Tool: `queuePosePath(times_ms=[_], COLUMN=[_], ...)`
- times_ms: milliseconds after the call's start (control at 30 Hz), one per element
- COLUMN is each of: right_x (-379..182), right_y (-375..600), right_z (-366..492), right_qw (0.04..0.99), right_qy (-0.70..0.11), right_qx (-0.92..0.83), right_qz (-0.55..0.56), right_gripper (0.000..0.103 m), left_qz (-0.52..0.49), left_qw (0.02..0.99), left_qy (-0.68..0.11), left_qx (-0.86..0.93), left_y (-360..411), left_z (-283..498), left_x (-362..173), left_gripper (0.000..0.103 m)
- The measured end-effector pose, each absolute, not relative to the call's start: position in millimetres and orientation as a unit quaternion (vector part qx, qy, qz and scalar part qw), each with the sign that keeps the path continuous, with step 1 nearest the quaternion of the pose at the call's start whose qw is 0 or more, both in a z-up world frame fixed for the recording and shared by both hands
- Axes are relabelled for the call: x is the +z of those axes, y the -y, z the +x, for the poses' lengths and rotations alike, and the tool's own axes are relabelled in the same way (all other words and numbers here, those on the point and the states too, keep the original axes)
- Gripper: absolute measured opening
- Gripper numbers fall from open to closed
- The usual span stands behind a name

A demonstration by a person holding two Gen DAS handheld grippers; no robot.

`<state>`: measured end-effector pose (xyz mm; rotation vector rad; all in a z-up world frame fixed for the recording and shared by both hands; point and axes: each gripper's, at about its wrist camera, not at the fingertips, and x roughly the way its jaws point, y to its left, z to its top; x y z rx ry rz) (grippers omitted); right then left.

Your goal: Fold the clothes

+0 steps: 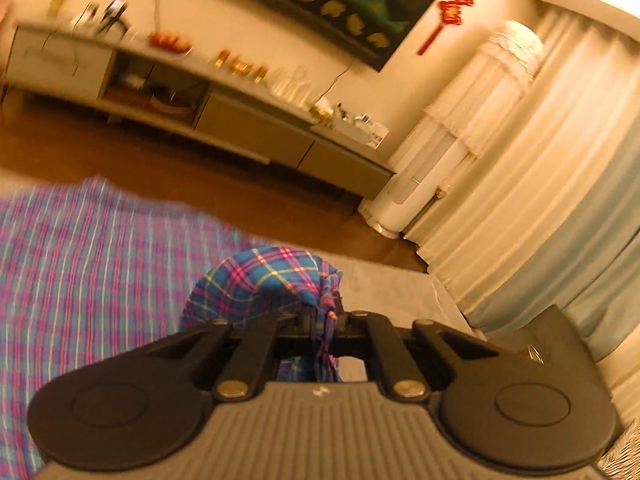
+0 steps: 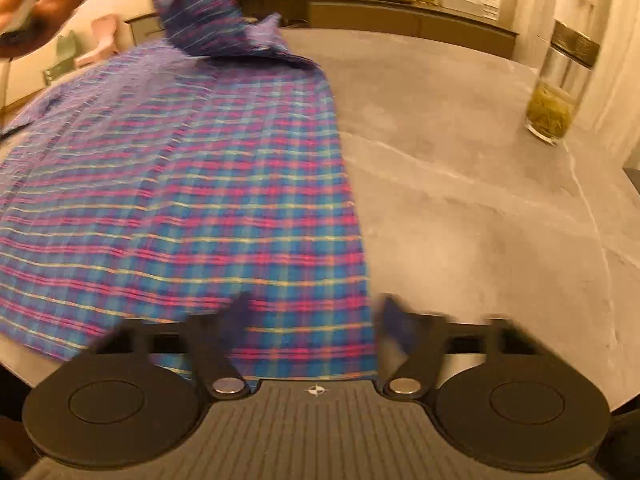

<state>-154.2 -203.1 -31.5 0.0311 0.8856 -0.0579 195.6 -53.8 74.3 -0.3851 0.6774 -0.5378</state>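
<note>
On the grey marbled desk [image 2: 460, 184] lies a plaid shirt [image 2: 192, 184], blue crossed with pink and yellow lines, spread mostly flat. Its long axis runs from the near desk edge away toward the far left, where one corner is lifted and hangs crumpled. The left tongs [image 1: 326, 312] are pressed together, pinching that raised plaid cloth. The right tongs [image 2: 316, 316] stand spread over the near hem, blurred, gripping nothing. A glass jar [image 2: 560, 92] stands far right.
</note>
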Motion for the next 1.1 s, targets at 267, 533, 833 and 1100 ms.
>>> queuePosePath(times_ms=[267,533,833,1100], right_x=[9.4,-25.3,-26.4,-19.0], right_y=[117.2,65.9,96.1,128.0], right_z=[-166.2,-152.3,-150.6,-142.2], right_qw=[0.933,0.904,0.885,0.892], right_qy=[-0.333,-0.366,-0.413,-0.405], right_qx=[0.073,0.164,0.195,0.199], right_qz=[-0.116,-0.148,-0.093,0.036], right_gripper=[0.005,0.005,0.012,0.049], left_qz=[-0.149,-0.128,0.074,0.325], left_qw=[0.924,0.925,0.935,0.849], left_qy=[-0.289,-0.337,-0.315,-0.229], left_qx=[-0.203,-0.124,-0.146,-0.348], left_y=[46.6,4.7,42.1,160.0], left_z=[223.5,229.4,161.2,54.6], left_x=[123.5,75.2,51.0,24.0], left_gripper=[0.004,0.004,0.004,0.009])
